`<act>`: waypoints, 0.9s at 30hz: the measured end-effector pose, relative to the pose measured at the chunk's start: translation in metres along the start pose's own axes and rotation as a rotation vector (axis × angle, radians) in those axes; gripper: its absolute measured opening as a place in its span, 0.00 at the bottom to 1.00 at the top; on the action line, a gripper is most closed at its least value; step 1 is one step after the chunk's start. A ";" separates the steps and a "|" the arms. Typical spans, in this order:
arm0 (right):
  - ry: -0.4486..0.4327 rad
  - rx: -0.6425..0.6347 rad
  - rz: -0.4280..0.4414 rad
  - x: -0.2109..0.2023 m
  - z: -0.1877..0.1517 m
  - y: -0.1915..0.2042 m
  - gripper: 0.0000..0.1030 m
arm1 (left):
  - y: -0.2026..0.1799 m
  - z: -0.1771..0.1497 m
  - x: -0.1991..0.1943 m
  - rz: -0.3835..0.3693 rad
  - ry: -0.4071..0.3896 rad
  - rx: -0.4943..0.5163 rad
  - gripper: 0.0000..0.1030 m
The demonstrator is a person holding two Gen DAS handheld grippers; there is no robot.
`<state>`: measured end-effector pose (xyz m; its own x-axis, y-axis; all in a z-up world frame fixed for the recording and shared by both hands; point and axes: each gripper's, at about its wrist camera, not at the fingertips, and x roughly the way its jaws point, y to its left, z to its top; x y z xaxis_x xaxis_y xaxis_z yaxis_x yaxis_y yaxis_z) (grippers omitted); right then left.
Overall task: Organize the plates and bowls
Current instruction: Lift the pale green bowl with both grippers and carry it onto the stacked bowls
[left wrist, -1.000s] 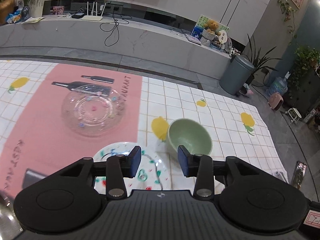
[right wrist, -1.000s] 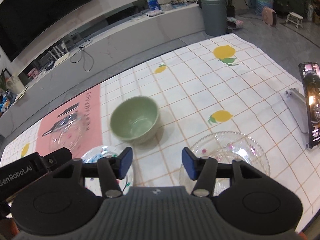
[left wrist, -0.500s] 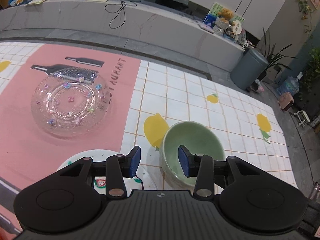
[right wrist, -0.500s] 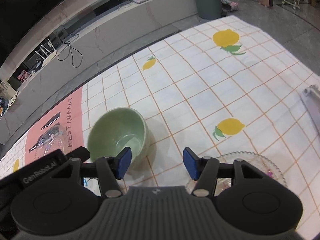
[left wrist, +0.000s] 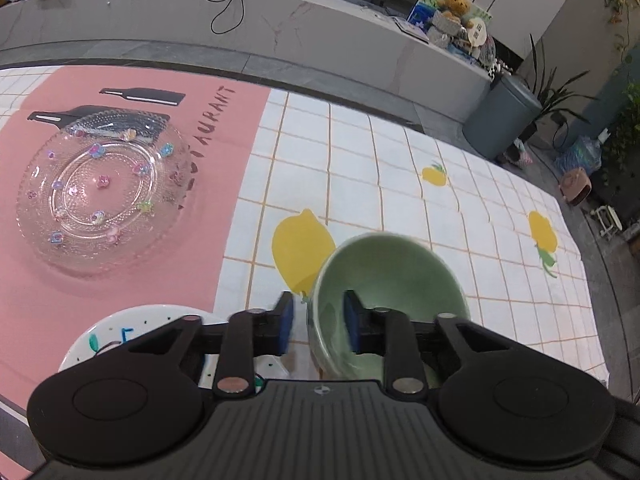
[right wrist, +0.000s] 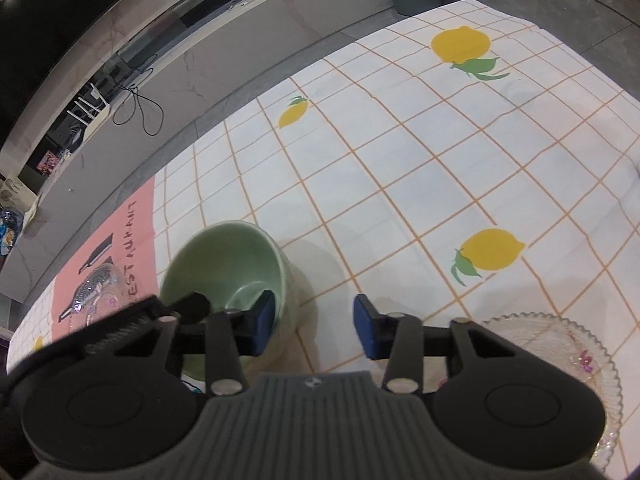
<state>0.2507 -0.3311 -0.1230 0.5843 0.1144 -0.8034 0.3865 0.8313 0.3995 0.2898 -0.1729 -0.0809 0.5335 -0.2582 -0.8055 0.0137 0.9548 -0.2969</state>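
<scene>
A green bowl (left wrist: 390, 280) stands on the checked tablecloth; it also shows in the right wrist view (right wrist: 228, 264). My left gripper (left wrist: 318, 326) is open and straddles the bowl's near-left rim, one finger inside and one outside, with gaps still showing. A clear glass plate (left wrist: 104, 196) lies on the pink mat at the left. A white patterned plate (left wrist: 116, 336) lies under my left gripper's left finger. My right gripper (right wrist: 314, 326) is open and empty, just right of the bowl. A second clear glass plate (right wrist: 560, 356) lies under its right finger.
The pink mat (left wrist: 120, 280) covers the left of the table. The tablecloth's far edge (left wrist: 360, 104) drops to the floor. A grey bin (left wrist: 502, 122) and a long low counter (left wrist: 240, 28) stand beyond the table.
Both grippers have moved forward and down towards the green bowl. My left gripper now has the bowl's rim between its fingers and has narrowed a little. The bowl has not moved.
</scene>
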 end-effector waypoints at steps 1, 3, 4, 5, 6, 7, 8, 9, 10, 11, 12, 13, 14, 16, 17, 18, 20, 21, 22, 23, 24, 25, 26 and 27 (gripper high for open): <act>0.000 -0.005 0.007 0.000 0.000 0.002 0.24 | 0.000 -0.001 0.001 0.002 0.005 0.004 0.20; -0.001 -0.010 0.018 -0.001 0.000 0.005 0.15 | 0.001 0.000 0.000 0.000 0.009 -0.005 0.14; -0.001 -0.006 0.023 0.000 0.000 0.005 0.12 | 0.001 0.000 0.000 -0.002 0.013 -0.002 0.10; 0.000 -0.002 0.026 0.000 0.000 0.005 0.10 | 0.001 0.001 -0.002 0.002 0.014 0.004 0.09; 0.000 0.002 0.020 -0.001 0.000 0.006 0.10 | 0.000 0.002 -0.002 0.003 0.018 0.006 0.09; -0.001 0.006 0.018 -0.001 0.000 0.005 0.10 | 0.000 0.002 -0.002 0.005 0.026 0.007 0.09; -0.001 0.006 0.015 -0.002 -0.001 0.005 0.10 | 0.000 0.002 -0.003 0.007 0.032 0.007 0.09; 0.000 0.006 0.013 -0.002 -0.002 0.005 0.10 | 0.000 0.001 -0.004 0.008 0.033 0.007 0.09; 0.003 0.006 0.011 -0.004 -0.003 0.005 0.10 | 0.000 0.000 -0.007 0.010 0.030 0.008 0.09; 0.002 0.005 0.012 -0.007 -0.005 0.005 0.10 | -0.001 -0.001 -0.010 0.011 0.025 0.009 0.08; -0.001 0.002 0.014 -0.009 -0.007 0.006 0.10 | -0.001 -0.002 -0.014 0.010 0.021 0.008 0.08; -0.003 -0.001 0.015 -0.013 -0.008 0.006 0.10 | 0.000 -0.004 -0.018 0.008 0.019 0.005 0.08; -0.004 0.001 0.017 -0.018 -0.009 0.007 0.10 | 0.000 -0.005 -0.022 0.005 0.017 -0.002 0.08; -0.009 0.005 0.021 -0.028 -0.012 0.008 0.10 | 0.003 -0.007 -0.032 -0.001 0.014 -0.019 0.08; -0.012 0.007 0.024 -0.033 -0.014 0.009 0.10 | 0.004 -0.009 -0.037 -0.002 0.011 -0.025 0.08; -0.015 0.008 0.029 -0.040 -0.016 0.011 0.10 | 0.005 -0.010 -0.044 0.000 0.009 -0.029 0.08; -0.018 0.010 0.040 -0.052 -0.021 0.014 0.10 | 0.007 -0.012 -0.059 0.004 0.002 -0.036 0.08; -0.019 0.012 0.048 -0.059 -0.025 0.015 0.10 | 0.009 -0.014 -0.067 0.003 -0.005 -0.038 0.08; -0.021 0.010 0.056 -0.065 -0.028 0.018 0.10 | 0.012 -0.015 -0.077 0.003 -0.014 -0.040 0.08; -0.026 0.007 0.067 -0.073 -0.033 0.020 0.10 | 0.015 -0.016 -0.085 0.003 -0.019 -0.044 0.08; -0.030 0.001 0.075 -0.080 -0.037 0.024 0.10 | 0.017 -0.017 -0.093 0.004 -0.023 -0.047 0.08; -0.031 -0.004 0.082 -0.087 -0.042 0.027 0.10 | 0.021 -0.019 -0.103 0.007 -0.029 -0.051 0.08; -0.033 -0.010 0.090 -0.095 -0.047 0.031 0.10 | 0.024 -0.020 -0.112 0.011 -0.036 -0.056 0.08; -0.036 -0.014 0.101 -0.102 -0.053 0.036 0.10 | 0.027 -0.022 -0.121 0.014 -0.045 -0.061 0.08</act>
<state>0.1672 -0.2844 -0.0498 0.6453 0.1783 -0.7429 0.3148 0.8240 0.4711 0.2071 -0.1188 -0.0027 0.5709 -0.2364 -0.7862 -0.0448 0.9472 -0.3174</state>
